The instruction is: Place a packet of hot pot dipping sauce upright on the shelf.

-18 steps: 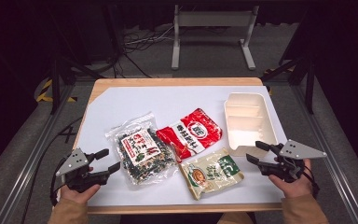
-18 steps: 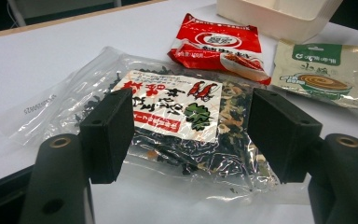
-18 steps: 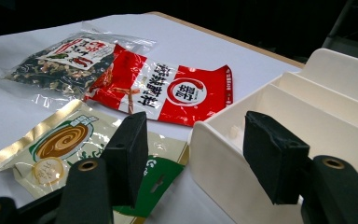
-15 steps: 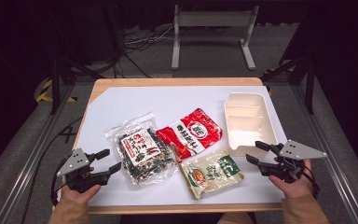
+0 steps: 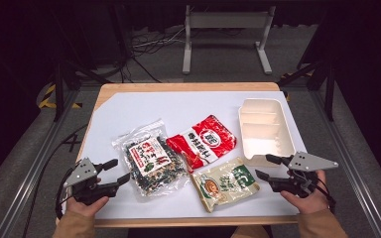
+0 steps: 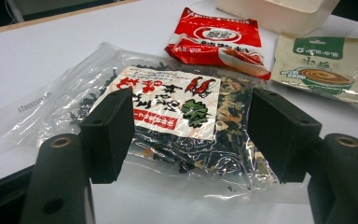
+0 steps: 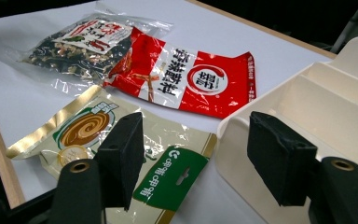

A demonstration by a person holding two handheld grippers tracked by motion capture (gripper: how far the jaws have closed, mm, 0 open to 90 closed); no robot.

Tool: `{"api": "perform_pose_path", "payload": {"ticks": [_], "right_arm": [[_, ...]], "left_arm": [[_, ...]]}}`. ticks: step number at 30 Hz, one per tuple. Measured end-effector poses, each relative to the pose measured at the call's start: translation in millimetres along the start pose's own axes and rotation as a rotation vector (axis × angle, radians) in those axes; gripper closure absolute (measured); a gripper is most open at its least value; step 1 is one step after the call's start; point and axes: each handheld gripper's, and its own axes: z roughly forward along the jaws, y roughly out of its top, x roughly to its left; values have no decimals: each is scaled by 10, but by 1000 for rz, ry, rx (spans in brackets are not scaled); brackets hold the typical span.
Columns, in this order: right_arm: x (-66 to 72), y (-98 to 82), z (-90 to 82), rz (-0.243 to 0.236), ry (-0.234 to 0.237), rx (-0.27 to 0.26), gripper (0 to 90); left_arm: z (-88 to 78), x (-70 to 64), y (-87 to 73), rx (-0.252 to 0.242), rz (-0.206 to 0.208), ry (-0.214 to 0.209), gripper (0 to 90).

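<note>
Packets (image 5: 201,144) lie between both wide, empty claws, beside the tray (image 5: 265,130).

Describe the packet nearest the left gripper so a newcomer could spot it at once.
On the white table, find the three packets left of the cream tray. It is the leftmost: the clear bag, dark dried bits showing through, unlike its opaque red and green-beige neighbours.

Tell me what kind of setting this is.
Probably a lab recording station, not a kitchen: a white-topped table among dark metal frame rails, loose floor cables, and food packets laid beside a divided tray.
</note>
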Motion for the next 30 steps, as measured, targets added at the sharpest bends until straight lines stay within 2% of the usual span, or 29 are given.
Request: {"api": "perform_pose_path", "payload": {"ticks": [11, 30], "right_arm": [[64, -29, 84, 0, 25, 59, 363], [55, -224, 340, 70, 82, 192, 359]], "left_arm": [[-9, 12, -5, 5, -12, 20, 334], [-2, 13, -7, 14, -14, 21, 335]]}}
